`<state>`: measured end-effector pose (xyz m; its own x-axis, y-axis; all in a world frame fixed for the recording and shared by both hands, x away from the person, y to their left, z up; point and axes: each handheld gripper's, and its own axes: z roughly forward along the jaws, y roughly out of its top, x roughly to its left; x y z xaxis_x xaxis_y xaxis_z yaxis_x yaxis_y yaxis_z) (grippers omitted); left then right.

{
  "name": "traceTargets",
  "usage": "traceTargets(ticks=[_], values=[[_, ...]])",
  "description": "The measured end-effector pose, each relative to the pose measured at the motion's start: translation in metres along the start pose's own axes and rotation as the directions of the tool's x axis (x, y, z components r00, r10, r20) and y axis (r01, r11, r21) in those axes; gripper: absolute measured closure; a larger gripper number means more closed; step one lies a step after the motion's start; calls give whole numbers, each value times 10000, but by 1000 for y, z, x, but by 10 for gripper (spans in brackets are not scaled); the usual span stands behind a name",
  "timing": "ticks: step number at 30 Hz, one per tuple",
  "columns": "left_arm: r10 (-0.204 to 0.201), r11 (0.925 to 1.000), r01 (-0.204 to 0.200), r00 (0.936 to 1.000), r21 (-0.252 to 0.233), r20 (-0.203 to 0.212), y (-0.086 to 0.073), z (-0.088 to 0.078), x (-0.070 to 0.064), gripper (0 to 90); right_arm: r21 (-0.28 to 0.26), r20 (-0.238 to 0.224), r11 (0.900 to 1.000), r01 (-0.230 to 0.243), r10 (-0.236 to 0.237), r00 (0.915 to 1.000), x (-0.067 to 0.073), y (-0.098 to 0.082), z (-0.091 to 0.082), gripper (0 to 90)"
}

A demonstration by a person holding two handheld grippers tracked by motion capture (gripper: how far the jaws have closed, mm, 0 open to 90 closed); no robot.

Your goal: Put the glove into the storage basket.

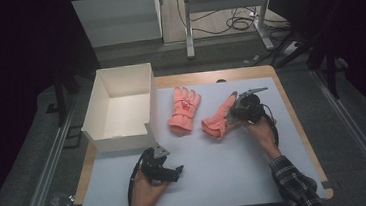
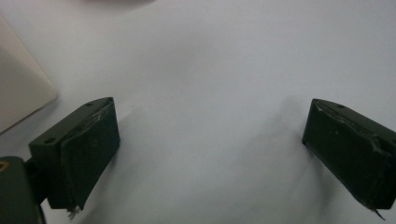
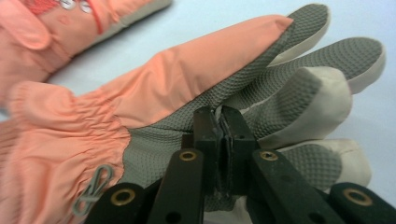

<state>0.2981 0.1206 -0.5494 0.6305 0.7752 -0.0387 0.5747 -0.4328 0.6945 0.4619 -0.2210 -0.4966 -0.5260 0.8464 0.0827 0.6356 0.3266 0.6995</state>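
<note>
Dark curtains and a cabled floor ring a white table, which carries an open white box at the upper left of the high view and two pink gloves to its right. One glove lies flat at the middle, fingers pointing away from the person, just beside the box. The other glove lies right of centre, slanting, its cuff toward the bottom and its fingers under the right gripper. In the right gripper view the jaws stand pressed together on a fold of this glove's grey textured palm fabric, near where the fingers branch off, so the right gripper has pinched it; the glove itself appears to rest on the table, not lifted. The left gripper sits low at the bottom centre of the high view, held level over bare table, and its own view shows the jaws spread wide with nothing between them. The step in hand looks like the grasp of the right-hand glove, probably to put it in the box. The next move would call for a lift high enough to clear the box's near wall, then a carry to the upper left past the other glove, minding that the thin pinch may slip.
</note>
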Motion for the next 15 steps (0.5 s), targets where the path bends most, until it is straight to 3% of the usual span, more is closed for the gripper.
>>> traceTargets(ticks=[5, 10, 13, 14, 15], values=[[9, 10000, -9, 10000, 9, -1, 0, 0, 0, 39, -169, -527, 9997, 200, -209, 9984, 0, 2, -17, 874], [5, 10000, -5, 10000, 8, 1, 0, 0, 0, 39, -257, -1175, 9981, 563, -589, 9913, 5, 4, -30, 875], [0, 10000, 0, 10000, 8, 2, 0, 0, 0, 39, -186, -1895, 9934, 1133, -1148, 9752, 12, 5, -42, 874], [0, 10000, 0, 10000, 8, 2, 0, 0, 0, 39, -186, -1895, 9934, 1133, -1148, 9752, 12, 5, -42, 874], [6, 10000, -6, 10000, 12, 2, 0, 0, 0, 39, -176, -2087, 9917, 1271, -1280, 9696, 14, 5, -44, 875]])
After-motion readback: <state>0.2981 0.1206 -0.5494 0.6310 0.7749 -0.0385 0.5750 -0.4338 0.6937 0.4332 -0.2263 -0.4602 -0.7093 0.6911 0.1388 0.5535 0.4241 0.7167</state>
